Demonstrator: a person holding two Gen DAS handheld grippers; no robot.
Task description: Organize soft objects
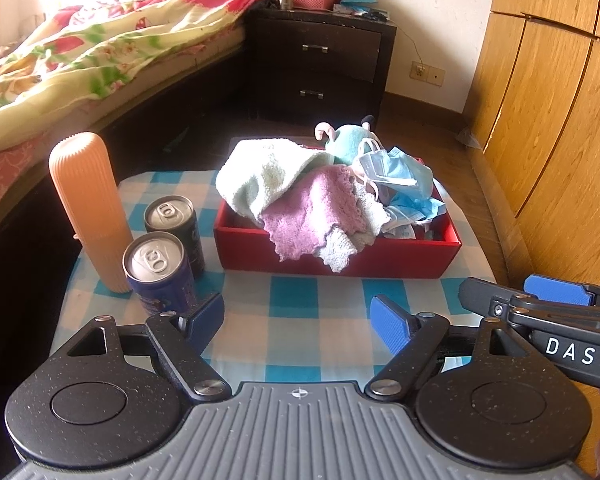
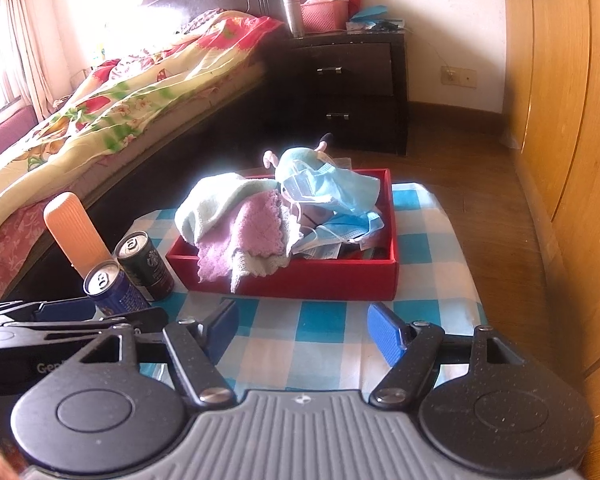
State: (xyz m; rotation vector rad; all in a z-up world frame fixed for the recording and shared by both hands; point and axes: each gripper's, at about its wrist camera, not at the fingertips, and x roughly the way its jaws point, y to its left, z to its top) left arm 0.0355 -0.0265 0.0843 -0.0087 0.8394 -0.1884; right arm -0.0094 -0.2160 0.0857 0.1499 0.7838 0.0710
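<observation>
Because the limp purple knitted cloth (image 1: 308,216) drapes over the front wall of the red cardboard box (image 1: 340,260) at frame centre, pinch its hanging corner; it will likely sag. Left gripper (image 1: 300,320) and right gripper (image 2: 302,330) stand apart, empty.

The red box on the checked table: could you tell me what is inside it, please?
The red box holds a pale green towel, a pink cloth, blue face masks and a soft toy at the back. Anything beneath them is covered.
</observation>
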